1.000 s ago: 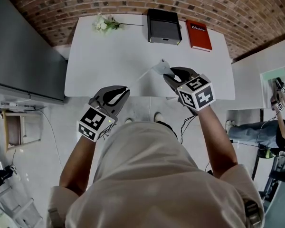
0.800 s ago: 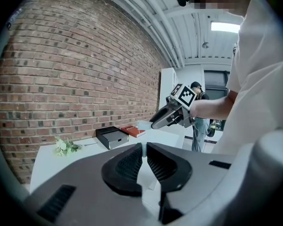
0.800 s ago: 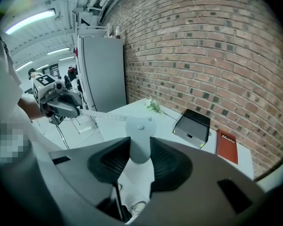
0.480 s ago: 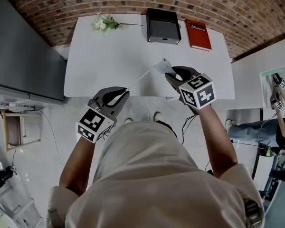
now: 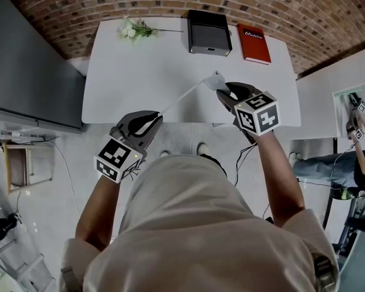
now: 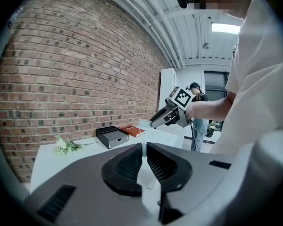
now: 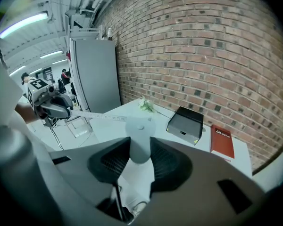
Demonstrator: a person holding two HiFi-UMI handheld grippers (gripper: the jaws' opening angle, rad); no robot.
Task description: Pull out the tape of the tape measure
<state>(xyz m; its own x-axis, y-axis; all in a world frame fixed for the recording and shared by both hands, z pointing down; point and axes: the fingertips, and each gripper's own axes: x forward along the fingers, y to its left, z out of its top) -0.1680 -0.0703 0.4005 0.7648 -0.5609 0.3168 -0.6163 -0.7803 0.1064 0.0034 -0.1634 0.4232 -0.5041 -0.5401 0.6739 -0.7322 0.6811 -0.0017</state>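
In the head view my right gripper [image 5: 226, 91] is shut on the pale grey tape measure case [image 5: 216, 81] above the white table [image 5: 134, 78]. A thin white tape [image 5: 185, 96] runs from the case down-left to my left gripper [image 5: 158, 115], which is shut on the tape's end near the table's front edge. The right gripper view shows the case [image 7: 139, 138] squeezed between the right gripper's [image 7: 139, 157] pads, with the tape [image 7: 101, 116] stretching left to the other gripper [image 7: 54, 105]. In the left gripper view, the left gripper [image 6: 144, 155] pinches the thin tape [image 6: 144, 175].
At the table's far edge sit a black box [image 5: 210, 32], a red book [image 5: 253, 44] and a small bunch of flowers [image 5: 134, 30]. A grey cabinet [image 5: 24, 59] stands left of the table. Another person [image 5: 359, 163] is at the far right.
My right gripper has moved right and a little farther away with the case. My left gripper has drifted slightly left. The stretch of tape between them has grown longer.
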